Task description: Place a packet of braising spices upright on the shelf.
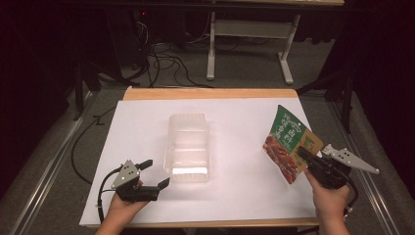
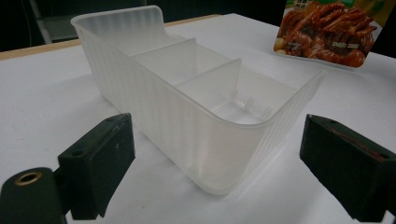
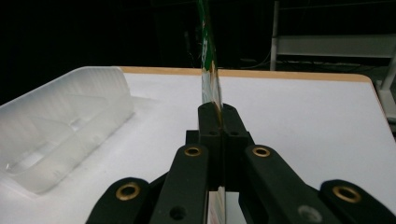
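A: What are the right tongs [image 1: 302, 153] doing?

B: They are clenched on the edge of a snack packet [image 1: 288, 145], green at the top with a picture of reddish-brown food lower down. The right gripper view looks along the packet edge-on: it stands up thin between the two jaws, which are pressed together on it. In the high view the packet is lifted over the right part of the white desk [image 1: 244, 191], slanting up and away from the tongs toward the far side.

A: And the left tongs [image 1: 155, 173]?

B: Released. The jaws stand well apart with nothing between them. The person's left hand [image 1: 128, 198] holds them low over the near left part of the desk.

A: What lies in front of them?

B: A clear plastic bin [image 1: 189, 147], long and narrow, with cross walls that split it into compartments. In the left gripper view its near rounded end [image 2: 219, 140] sits just ahead of the open jaws, roughly midway between them, not touching either. The compartments look bare.

A: Where is the bin from the right tongs?

B: Off to their left and apart from them; in the right gripper view it sits at the left edge [image 3: 56, 135]. The packet shows beyond the bin's far right corner in the left gripper view [image 2: 331, 35].
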`<state>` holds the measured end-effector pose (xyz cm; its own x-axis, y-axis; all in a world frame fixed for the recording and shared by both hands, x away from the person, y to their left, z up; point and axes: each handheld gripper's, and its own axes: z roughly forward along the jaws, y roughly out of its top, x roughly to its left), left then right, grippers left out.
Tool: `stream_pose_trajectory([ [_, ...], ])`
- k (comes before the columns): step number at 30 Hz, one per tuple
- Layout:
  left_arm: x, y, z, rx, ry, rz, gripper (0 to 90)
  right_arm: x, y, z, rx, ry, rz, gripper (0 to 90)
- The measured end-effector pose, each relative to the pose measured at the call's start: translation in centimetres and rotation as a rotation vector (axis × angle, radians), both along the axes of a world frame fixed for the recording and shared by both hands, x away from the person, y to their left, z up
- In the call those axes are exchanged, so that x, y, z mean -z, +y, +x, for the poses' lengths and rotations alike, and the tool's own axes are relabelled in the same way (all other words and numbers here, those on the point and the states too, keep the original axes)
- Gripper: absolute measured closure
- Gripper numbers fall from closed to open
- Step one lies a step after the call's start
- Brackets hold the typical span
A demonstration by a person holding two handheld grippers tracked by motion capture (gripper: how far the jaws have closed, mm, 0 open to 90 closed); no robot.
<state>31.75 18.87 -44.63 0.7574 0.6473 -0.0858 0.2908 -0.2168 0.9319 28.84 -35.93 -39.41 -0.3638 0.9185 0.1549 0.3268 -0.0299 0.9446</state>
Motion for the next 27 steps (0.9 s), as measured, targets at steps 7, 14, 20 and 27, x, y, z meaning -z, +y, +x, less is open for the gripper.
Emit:
stream_pose_trajectory([
  [7, 0.0, 0.1, 0.0, -0.001, 0.0, 0.002, 10.8, -0.5, 0.4, -0.1, -0.058, -0.024, 0.004, 90.0],
  [14, 0.0, 0.1, 0.0, 0.001, 0.001, 0.0, 10.7, -1.2, 1.4, 0.0, -0.13, -0.046, 0.023, 90.0],
  [20, -0.1, 0.3, -0.1, 0.001, -0.002, -0.01, 10.7, -2.6, 3.2, 1.2, -0.206, -0.066, 0.017, 90.0],
  [27, -0.1, 0.3, -0.2, -0.004, -0.006, -0.014, 10.8, -3.9, 5.6, 3.3, -0.279, -0.085, 0.014, 90.0],
])
